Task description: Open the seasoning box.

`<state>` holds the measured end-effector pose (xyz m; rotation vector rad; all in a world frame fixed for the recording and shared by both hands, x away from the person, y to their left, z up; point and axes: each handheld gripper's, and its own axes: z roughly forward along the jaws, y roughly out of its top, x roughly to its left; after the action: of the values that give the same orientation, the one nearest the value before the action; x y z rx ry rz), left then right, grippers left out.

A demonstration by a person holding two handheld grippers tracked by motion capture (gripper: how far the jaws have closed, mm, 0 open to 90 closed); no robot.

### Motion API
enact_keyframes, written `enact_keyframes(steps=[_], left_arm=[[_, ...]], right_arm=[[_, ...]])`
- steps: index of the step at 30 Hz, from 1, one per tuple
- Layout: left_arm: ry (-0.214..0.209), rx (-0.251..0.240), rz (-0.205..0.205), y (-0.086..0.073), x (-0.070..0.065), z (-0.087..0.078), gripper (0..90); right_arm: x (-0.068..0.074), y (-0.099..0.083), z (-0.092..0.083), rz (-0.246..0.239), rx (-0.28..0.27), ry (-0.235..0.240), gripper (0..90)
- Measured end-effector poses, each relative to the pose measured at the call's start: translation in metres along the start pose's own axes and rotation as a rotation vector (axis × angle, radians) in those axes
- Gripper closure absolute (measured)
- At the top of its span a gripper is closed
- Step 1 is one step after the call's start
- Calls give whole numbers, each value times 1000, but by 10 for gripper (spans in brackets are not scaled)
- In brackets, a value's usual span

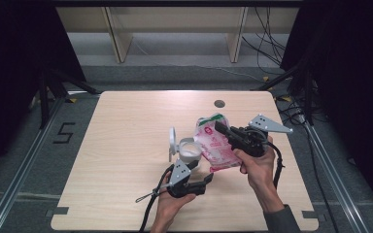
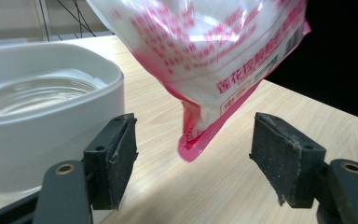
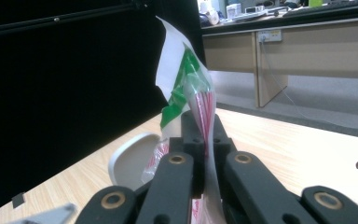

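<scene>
Nearest us, our left gripper gapes empty below the pink bag, which our right gripper pinches above the white container, presumably for pouring.

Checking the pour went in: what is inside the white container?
The white container holds a pale, whitish filling; what it is I cannot tell. Its bottom is covered.

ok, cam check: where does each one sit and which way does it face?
High view: above the person's side, looking forward and down at the table; shows both forearms, left hand-held gripper and right hand-held gripper.
Left gripper view: rides the left hand-held gripper, looks between its open jaws at the pink bag and white container.
Right gripper view: rides the right hand-held gripper, jaws shut on the bag's top.
Shared: the pink bag.
</scene>
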<state>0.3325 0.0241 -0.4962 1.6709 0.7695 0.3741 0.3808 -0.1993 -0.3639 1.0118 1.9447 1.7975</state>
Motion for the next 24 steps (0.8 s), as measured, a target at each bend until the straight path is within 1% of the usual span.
enact_keyframes(steps=[1,2,3,4,5,6,7,8,9,10,11,12,13,14,15,16,17,18,19,20,21,22,23,24], left_arm=[[-4,1,0,0,1,-2,305],[-7,0,0,0,1,-4,305],[-1,9,7,1,2,-6,304],[-12,-7,4,0,3,-6,304],[4,3,3,0,3,-8,302],[9,-6,-2,0,5,-8,302],[10,4,-1,0,5,-10,302],[7,5,1,-1,6,-10,303],[6,9,2,-2,6,-11,303],[5,13,8,-2,5,-11,303],[5,15,10,-2,5,-11,302],[9,10,15,-2,3,-9,302],[10,18,24,-2,1,-9,301],[2,25,30,-2,1,-9,301],[-9,22,33,-2,0,-9,301],[-9,22,33,-2,0,-9,301],[-6,17,29,-3,0,-8,301],[-5,19,29,-4,0,-8,301],[1,29,29,-3,1,-9,301],[-3,15,24,-3,1,-8,301],[1,15,21,-3,1,-9,301],[1,15,21,-3,1,-9,299],[5,20,24,-3,1,-10,293],[-7,15,60,-2,3,-10,291]], right_arm=[[-1,-1,0,-6,8,-7,900],[-2,-3,2,-1,6,-15,900],[-3,-4,3,0,4,-16,900],[-3,-6,4,-6,31,-22,900],[-4,-8,7,-16,36,-31,900],[-5,-10,9,-13,31,-27,900],[-6,-12,11,-20,44,-33,900],[-8,-14,13,-25,43,-34,900],[-9,-15,12,-15,43,-42,900],[-12,-16,11,-30,53,-42,900],[-14,-18,8,-15,52,-42,900],[-14,-19,6,-9,53,-49,900],[-17,-23,3,-9,47,-45,900],[-18,-26,1,1,52,-49,900],[-21,-29,-1,0,55,-53,900],[-22,-31,-3,2,69,-56,900],[-24,-34,-6,2,63,-54,900],[-27,-34,-8,2,62,-40,900],[-27,-34,-11,13,58,-45,900],[-28,-35,-13,4,55,-41,900],[-28,-36,-15,17,56,-27,900],[-28,-37,-19,7,64,-32,900],[-27,-37,-23,11,61,-43,900],[-27,-38,-27,9,69,-55,900]])
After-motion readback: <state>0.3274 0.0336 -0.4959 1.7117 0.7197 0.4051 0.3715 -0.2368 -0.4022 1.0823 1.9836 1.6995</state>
